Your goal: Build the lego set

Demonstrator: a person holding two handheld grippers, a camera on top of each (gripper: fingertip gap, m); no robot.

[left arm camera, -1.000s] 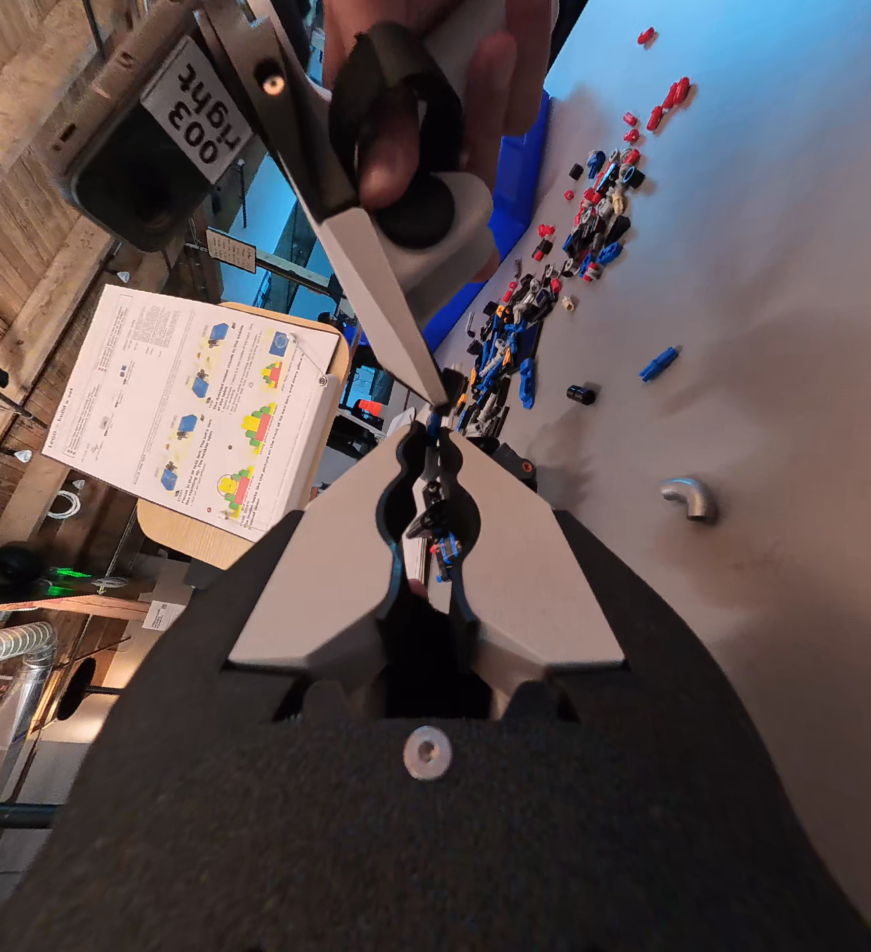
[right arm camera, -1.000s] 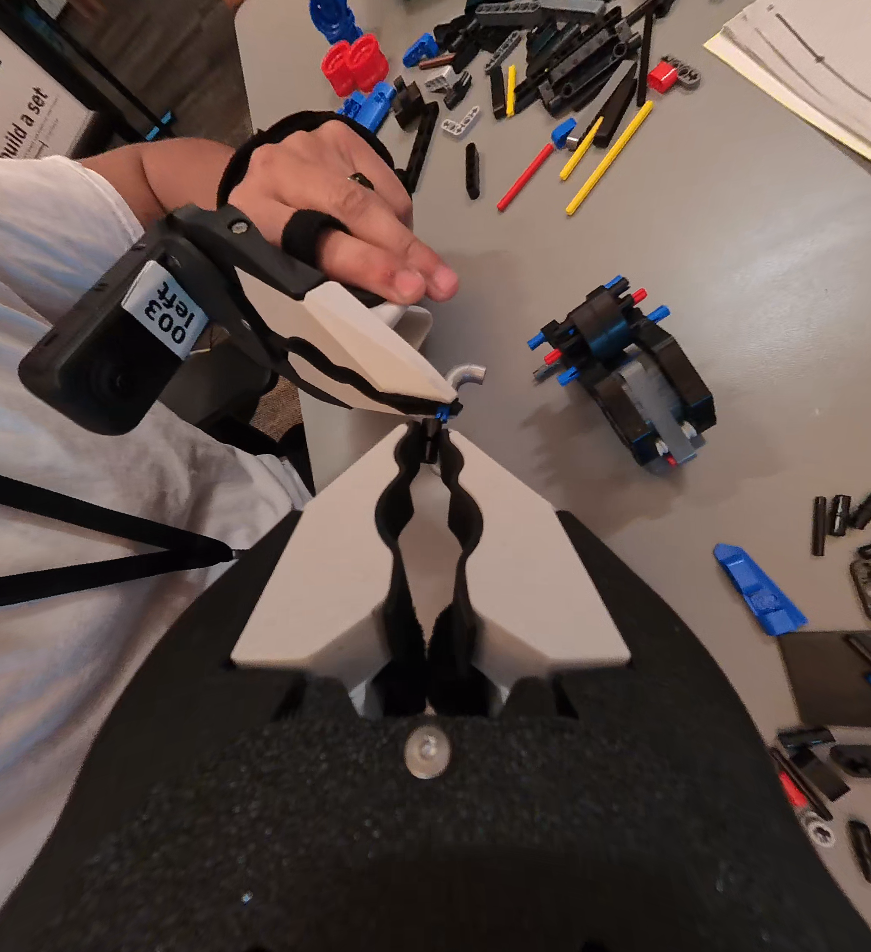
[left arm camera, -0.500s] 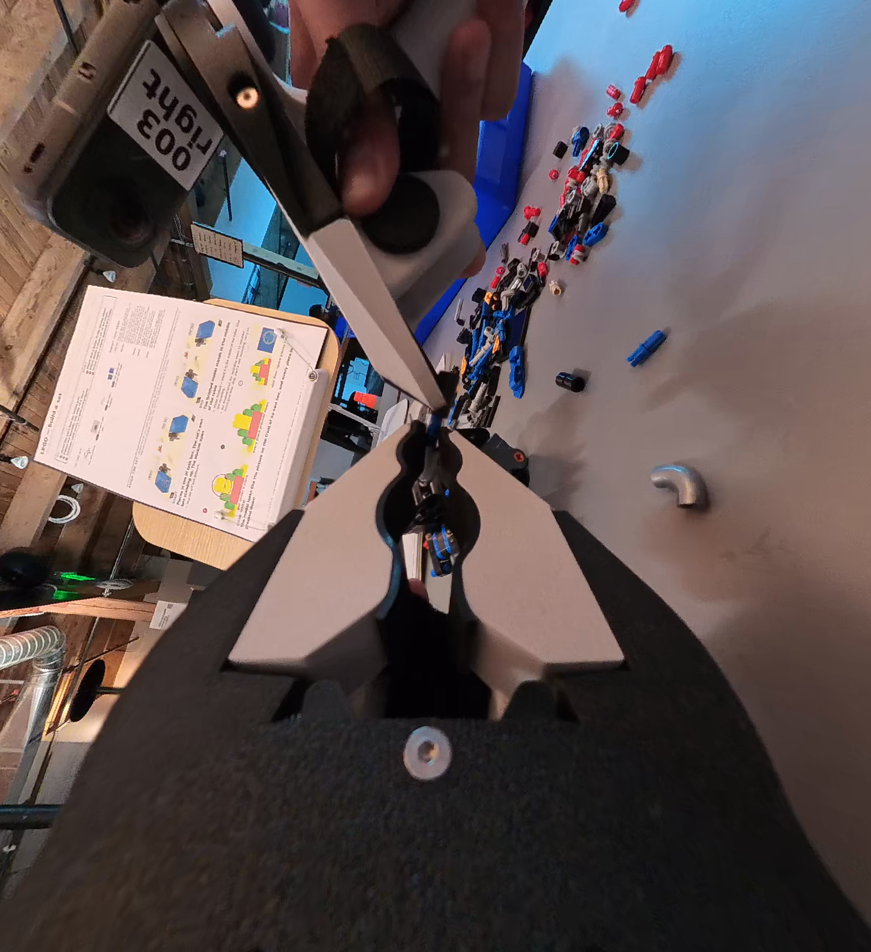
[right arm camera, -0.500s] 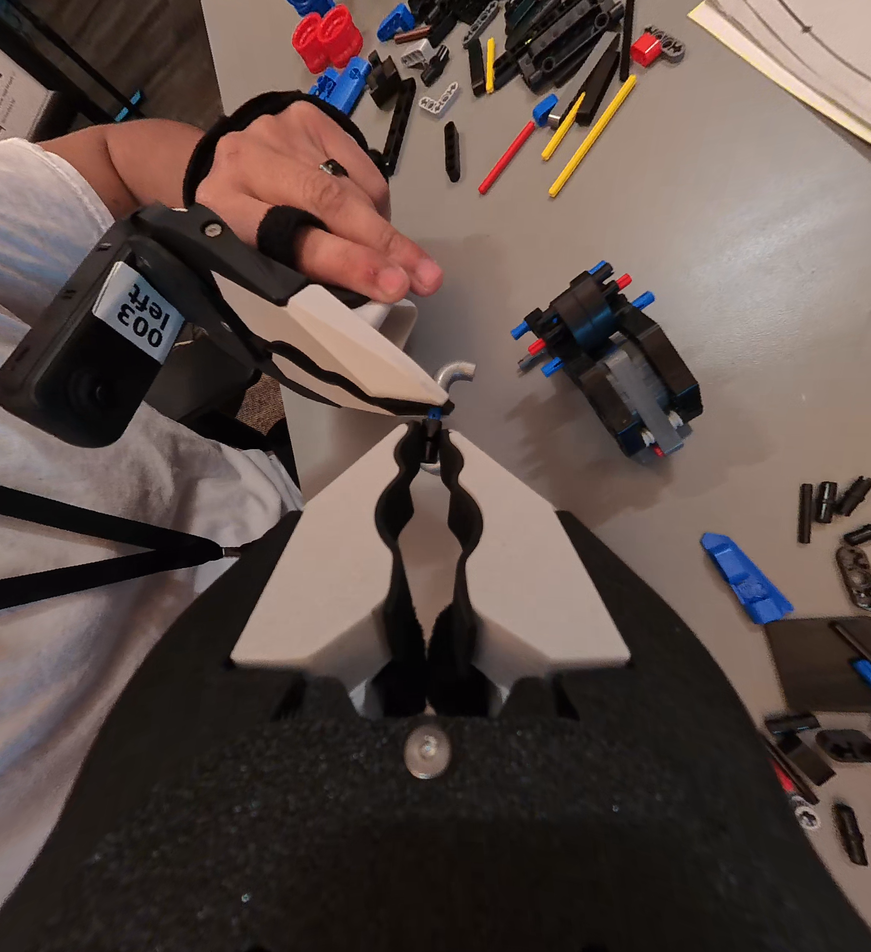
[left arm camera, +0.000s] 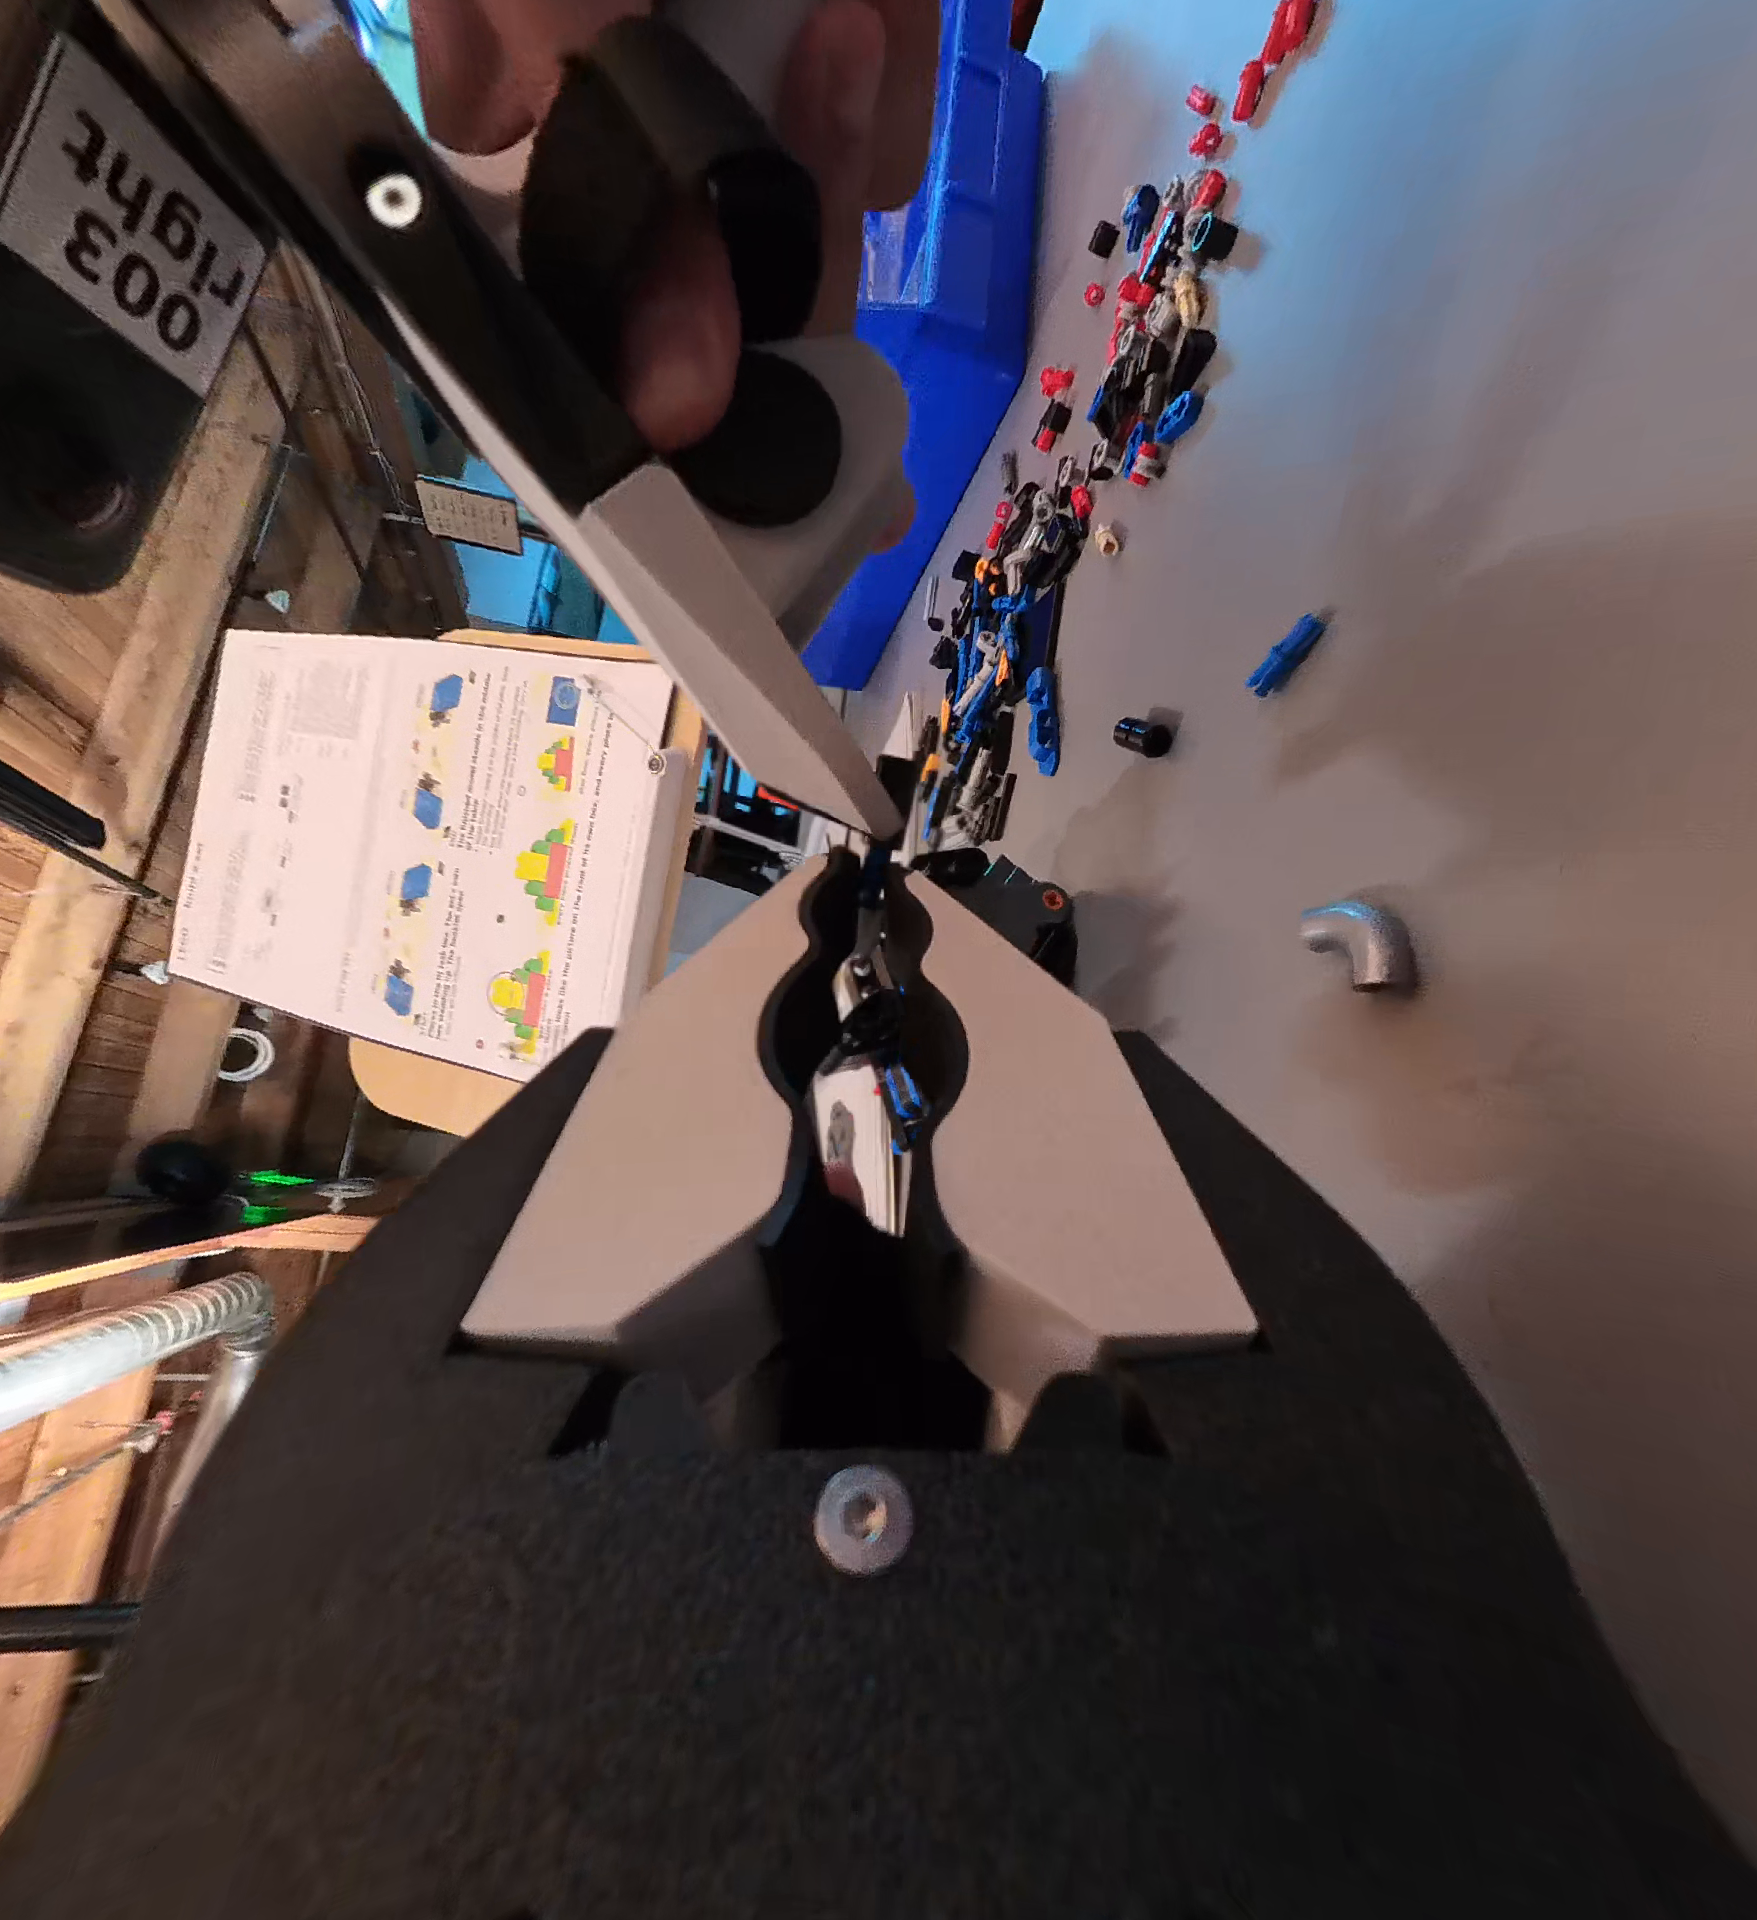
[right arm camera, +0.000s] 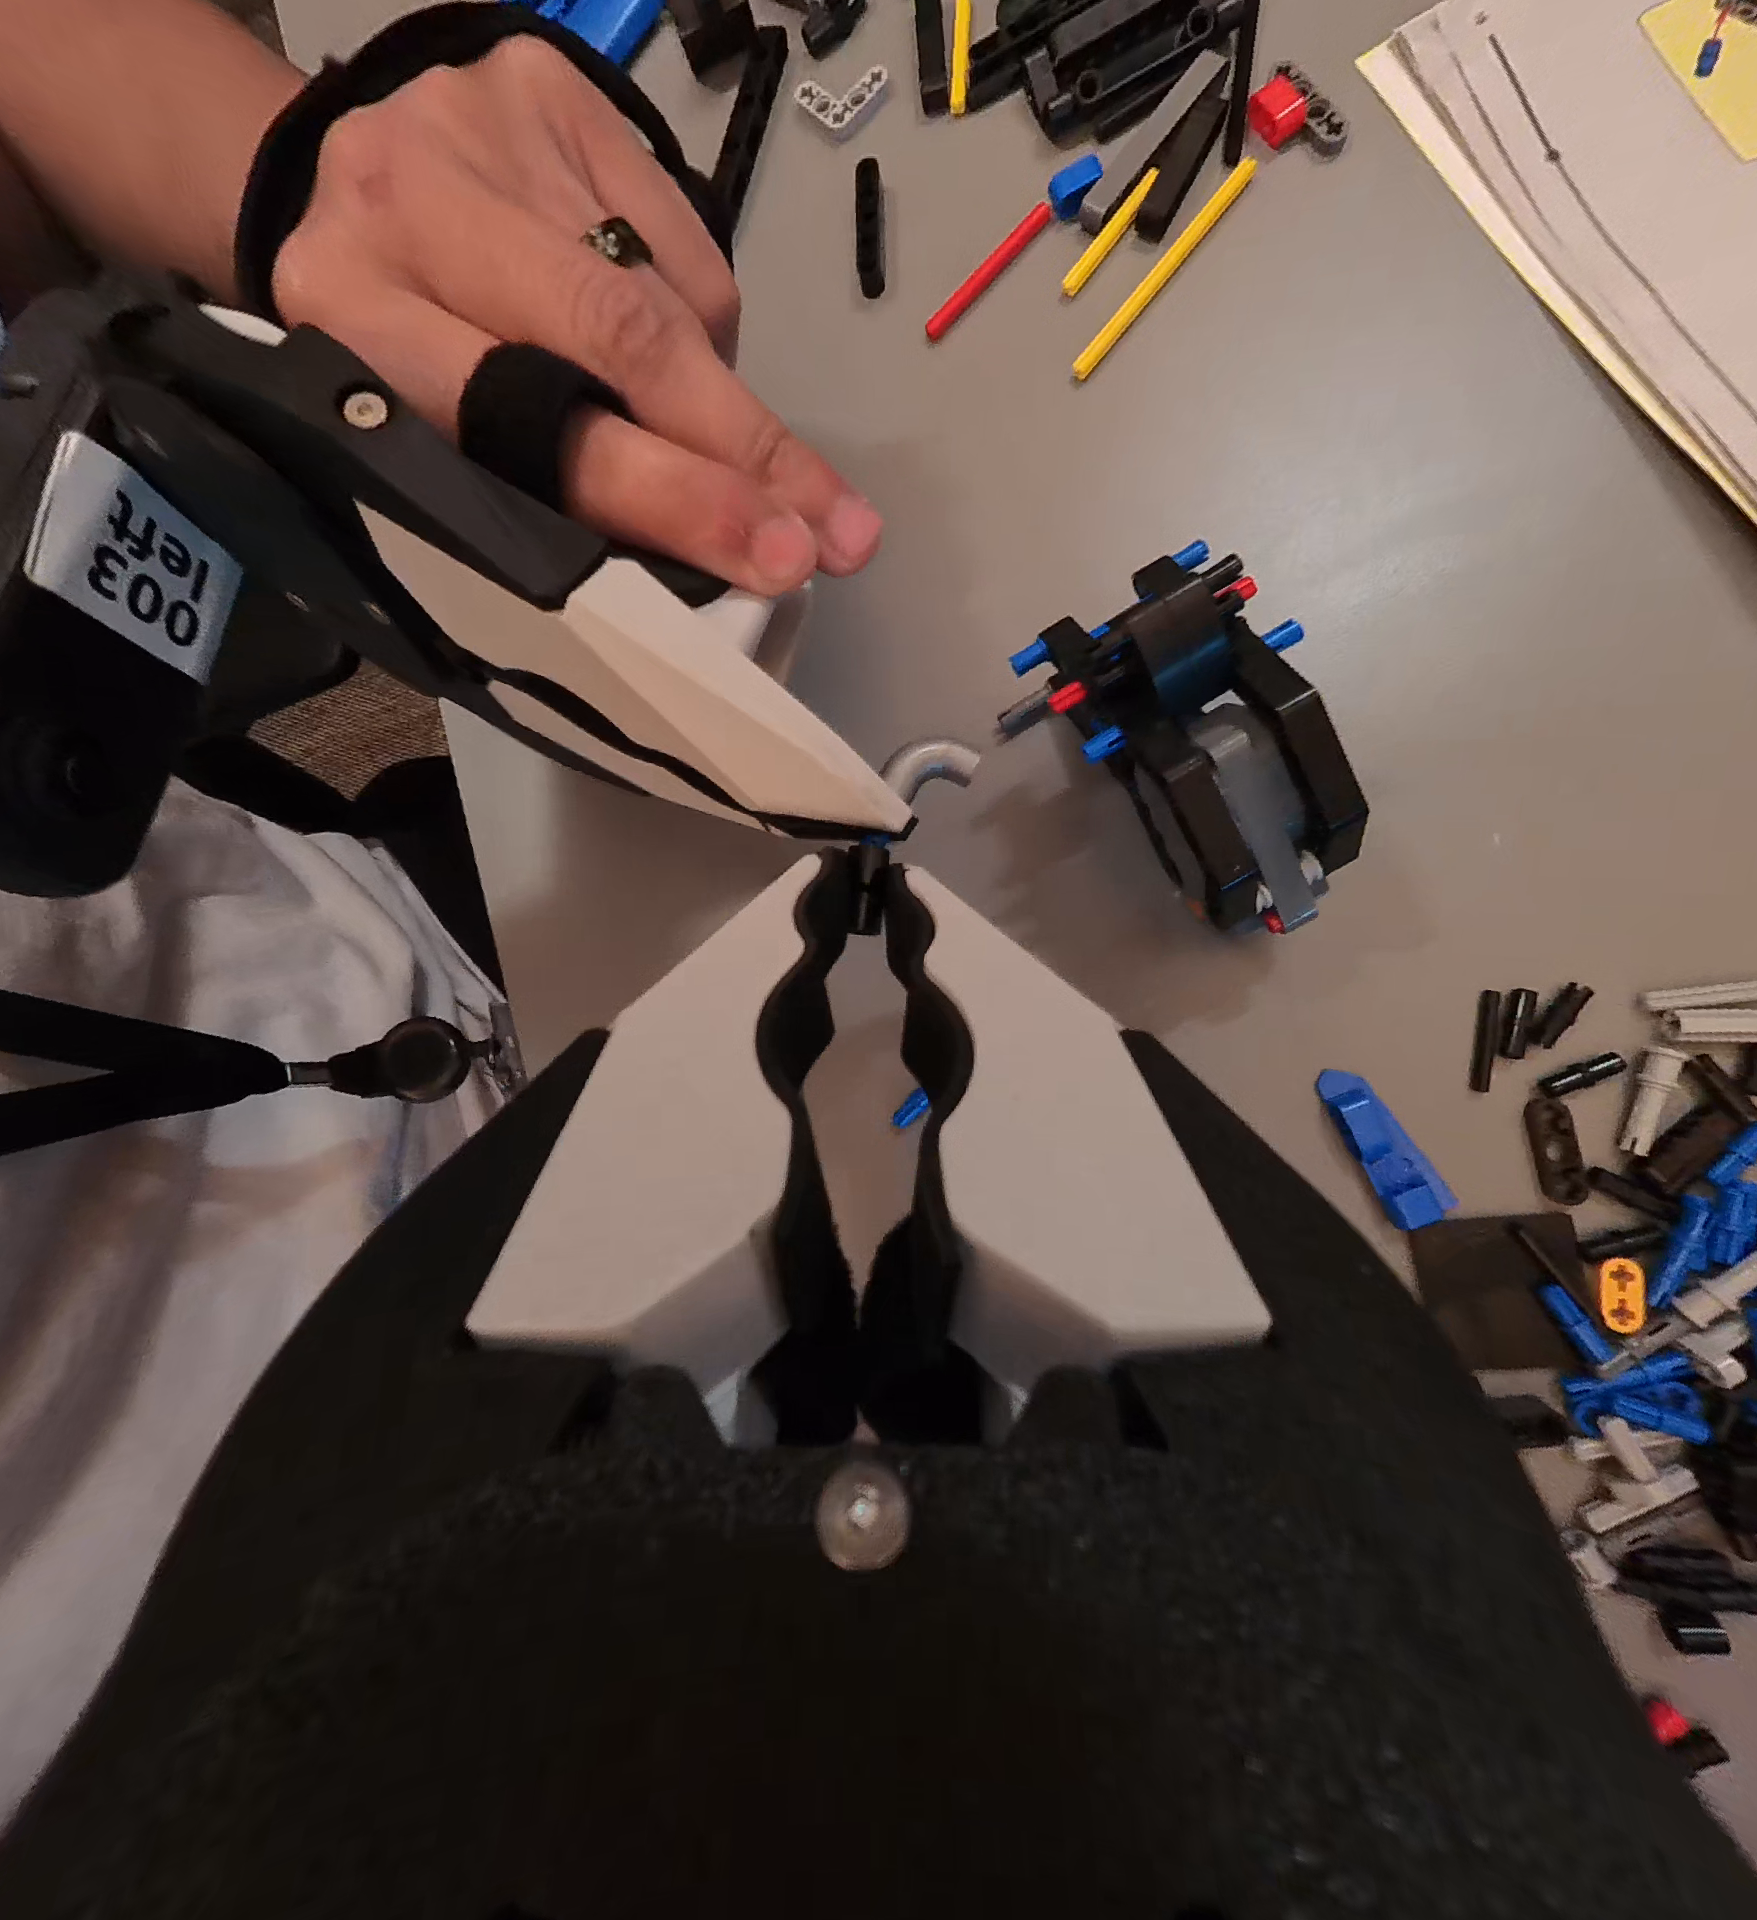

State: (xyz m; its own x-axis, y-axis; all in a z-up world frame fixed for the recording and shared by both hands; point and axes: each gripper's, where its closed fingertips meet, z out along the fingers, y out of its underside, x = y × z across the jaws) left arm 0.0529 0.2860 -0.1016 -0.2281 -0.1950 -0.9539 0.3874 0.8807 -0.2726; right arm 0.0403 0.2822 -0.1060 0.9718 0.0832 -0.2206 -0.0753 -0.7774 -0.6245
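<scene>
My left gripper [left arm camera: 869,864] is shut on a small blue pin [left arm camera: 874,854] at its very tip. My right gripper [right arm camera: 863,864] is shut on a small black connector [right arm camera: 866,891]. The two tips meet point to point above the grey table [right arm camera: 1373,436], so pin and connector touch. The right gripper also shows in the left wrist view [left arm camera: 879,826], coming from the upper left, and the left gripper shows in the right wrist view [right arm camera: 893,826], coming from the left. A black and blue partial build [right arm camera: 1206,727] lies on the table just right of the tips.
A silver elbow piece [right arm camera: 926,764] lies under the tips. A loose blue pin [right arm camera: 910,1110] and a blue wedge [right arm camera: 1383,1158] lie nearer. A pile of parts [right arm camera: 1684,1299] is at right; yellow axles [right arm camera: 1160,270] and a booklet [right arm camera: 1632,208] are at the back. A blue bin [left arm camera: 957,343] stands beyond. The tips of both grippers are at nearly the same place.
Both grippers stay shut and tip to tip. They have shifted together over the table, so the build sits farther right and the parts pile and a loose blue pin come into view.
</scene>
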